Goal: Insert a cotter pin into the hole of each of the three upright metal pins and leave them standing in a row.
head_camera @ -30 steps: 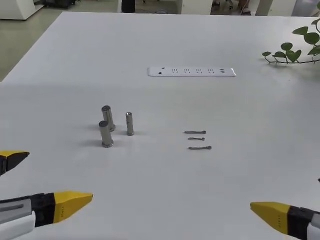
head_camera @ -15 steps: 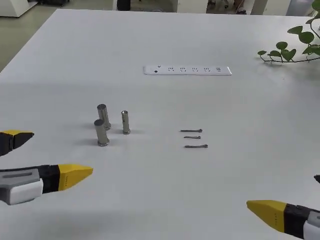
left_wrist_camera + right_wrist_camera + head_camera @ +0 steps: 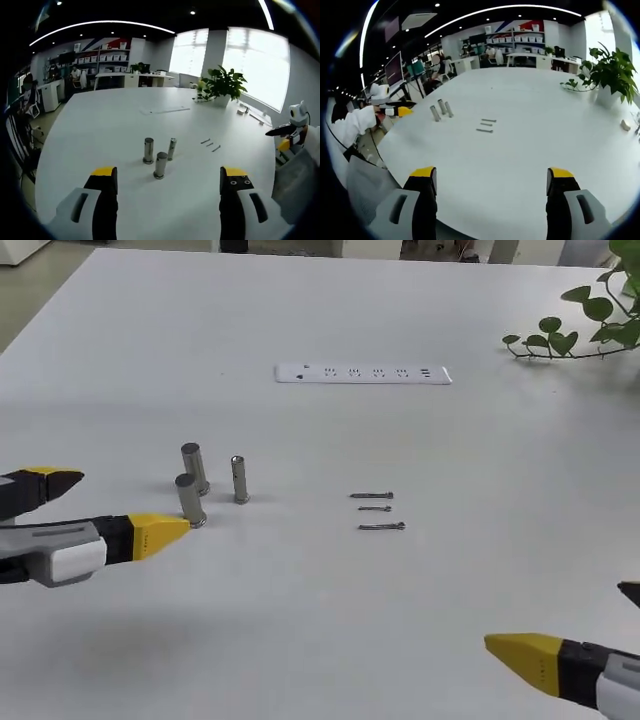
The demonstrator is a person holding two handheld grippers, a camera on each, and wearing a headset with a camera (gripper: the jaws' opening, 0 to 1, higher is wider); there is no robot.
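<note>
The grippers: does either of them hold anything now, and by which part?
Nothing is held. The left gripper and the right gripper are both open; the metal pins and the cotter pins rest untouched on the table.

big white table (image 3: 320, 300) — bright windows (image 3: 192, 50), wall shelves (image 3: 102, 58).

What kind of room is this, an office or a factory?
Probably an open office or lab rather than a factory: a big white table with a power strip, shelves along the back wall, and a potted plant by large windows.
</note>
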